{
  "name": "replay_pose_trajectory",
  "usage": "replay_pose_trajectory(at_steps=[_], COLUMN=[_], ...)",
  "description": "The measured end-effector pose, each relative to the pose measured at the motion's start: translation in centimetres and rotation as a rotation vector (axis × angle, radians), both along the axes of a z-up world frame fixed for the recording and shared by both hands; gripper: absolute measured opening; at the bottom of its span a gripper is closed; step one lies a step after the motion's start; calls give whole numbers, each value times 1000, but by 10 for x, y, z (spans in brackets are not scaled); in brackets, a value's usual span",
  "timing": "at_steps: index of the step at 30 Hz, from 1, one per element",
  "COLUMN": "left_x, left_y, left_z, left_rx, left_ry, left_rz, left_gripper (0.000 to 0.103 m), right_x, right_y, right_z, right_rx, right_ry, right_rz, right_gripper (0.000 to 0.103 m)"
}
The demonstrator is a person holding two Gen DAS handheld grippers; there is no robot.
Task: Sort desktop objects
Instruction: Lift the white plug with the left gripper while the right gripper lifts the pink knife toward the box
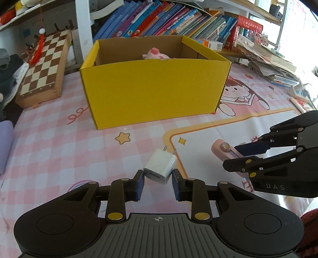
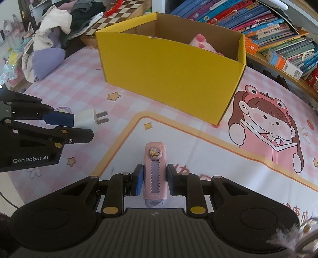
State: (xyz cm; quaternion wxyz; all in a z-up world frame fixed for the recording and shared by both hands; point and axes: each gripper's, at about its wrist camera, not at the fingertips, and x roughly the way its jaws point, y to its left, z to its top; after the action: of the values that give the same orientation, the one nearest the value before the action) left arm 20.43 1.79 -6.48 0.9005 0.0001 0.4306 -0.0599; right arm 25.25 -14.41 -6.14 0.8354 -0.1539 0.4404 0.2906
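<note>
Yellow box (image 1: 153, 87): the landmark I place everything by. An open cardboard carton standing on the pink checked mat (image 1: 49, 139). Its floor is hidden from both my cameras by the near wall.
Pink plush (image 1: 156, 54): inside the yellow box, only its top showing over the rim; I cannot tell what sort of toy it is. My right camera shows it (image 2: 199, 40) toward the box's right end.
Chessboard (image 1: 44, 67): left of the yellow box in my left view, with a red tassel lying across it; only a cut-off corner reaches my right view.
Books (image 1: 159, 17): leaning in a row behind the yellow box, titles too small to read.
My left gripper (image 1: 158, 178): in front of the yellow box, its blue pads apart, one on each side of the charger's near end; I cannot tell whether either pad touches it. My right view shows it from the side (image 2: 72, 121).
White charger (image 1: 160, 166): a small white cube plug, lying on the mat in front of the yellow box, two metal prongs pointing toward the box, a USB slot facing me.
My right gripper (image 2: 154, 177): in front of the yellow box's right half, pads clamped on the pink eraser.
Pink eraser (image 2: 155, 170): a slim pink slider case with a gold crown button and a saw-toothed lilac slot; its back end is hidden under my gripper body.
</note>
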Motion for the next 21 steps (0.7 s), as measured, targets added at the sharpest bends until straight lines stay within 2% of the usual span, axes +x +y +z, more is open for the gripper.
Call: replay_pose_trajectory(at_steps=[14,21], left_x=[-37,-45], left_y=[7,6], left_z=[10,29], left_rx=[-1,8], left_ry=[-31,-77], left_rz=[-43,-106], left_gripper=[28,28], right_x=[-44,-53], right_y=[6,2], right_z=[6,19], right_rx=[2,18], right_ry=[-13,-29], right_rz=[-38,-78], right_gripper=[23,23])
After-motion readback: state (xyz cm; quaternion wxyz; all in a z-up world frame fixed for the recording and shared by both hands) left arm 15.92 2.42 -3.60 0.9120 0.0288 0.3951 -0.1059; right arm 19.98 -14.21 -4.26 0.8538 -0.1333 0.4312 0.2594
